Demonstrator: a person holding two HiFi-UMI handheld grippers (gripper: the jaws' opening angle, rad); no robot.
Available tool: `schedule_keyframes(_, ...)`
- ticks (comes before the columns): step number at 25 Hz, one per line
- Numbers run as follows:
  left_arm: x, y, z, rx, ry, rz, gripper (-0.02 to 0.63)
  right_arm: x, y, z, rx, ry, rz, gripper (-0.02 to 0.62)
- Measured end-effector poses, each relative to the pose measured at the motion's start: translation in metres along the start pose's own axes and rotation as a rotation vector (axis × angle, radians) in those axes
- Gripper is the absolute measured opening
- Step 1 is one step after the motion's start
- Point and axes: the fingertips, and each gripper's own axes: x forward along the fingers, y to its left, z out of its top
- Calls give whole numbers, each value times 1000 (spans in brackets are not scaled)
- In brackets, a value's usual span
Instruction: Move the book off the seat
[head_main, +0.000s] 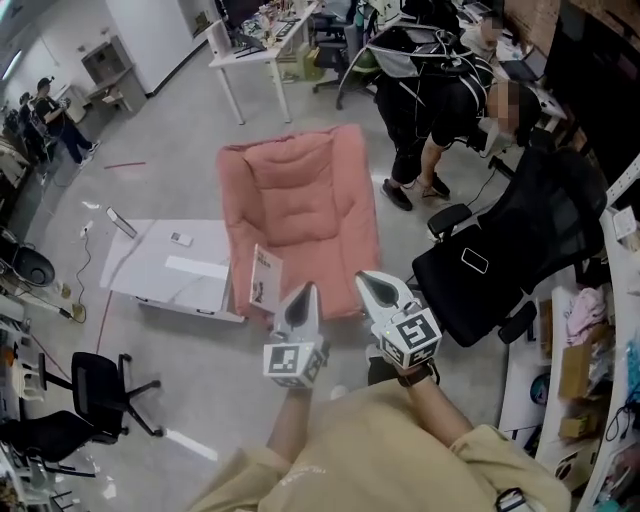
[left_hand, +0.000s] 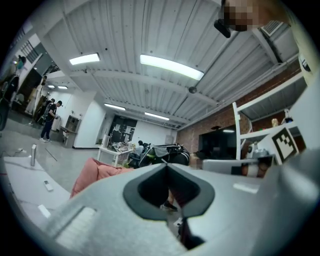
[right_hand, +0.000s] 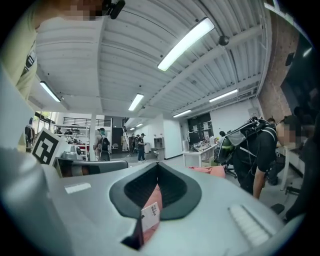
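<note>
A pink padded floor seat (head_main: 305, 205) lies ahead of me on the grey floor. A thin white book (head_main: 265, 278) stands upright at its near left corner. My left gripper (head_main: 303, 293) is held level just right of the book, jaws shut and empty. My right gripper (head_main: 373, 281) hovers over the seat's near right corner, also shut with nothing in it. In the left gripper view the pink seat (left_hand: 95, 172) shows past the closed left gripper (left_hand: 167, 165). In the right gripper view the book (right_hand: 150, 215) and the seat (right_hand: 212, 170) show beyond the closed right gripper (right_hand: 157, 164).
A low white table (head_main: 150, 285) with small items sits left of the seat. A black office chair (head_main: 520, 240) with a phone on it stands at the right. A person (head_main: 440, 110) bends over behind the seat. Another black chair (head_main: 85, 390) is at lower left.
</note>
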Motion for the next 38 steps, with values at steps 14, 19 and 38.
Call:
schedule_keyframes(14,121,-4,42,60,-102,88,3,48,-128,47,4,-75,61,5)
schedule_keyframes(19,153,-10,45,87,-112,111,3,57,-163,52,22,-97,87,5)
schedule_keyframes(38,200,31,16,85,-50,118,3,117,-199,11,106,-44,75,5)
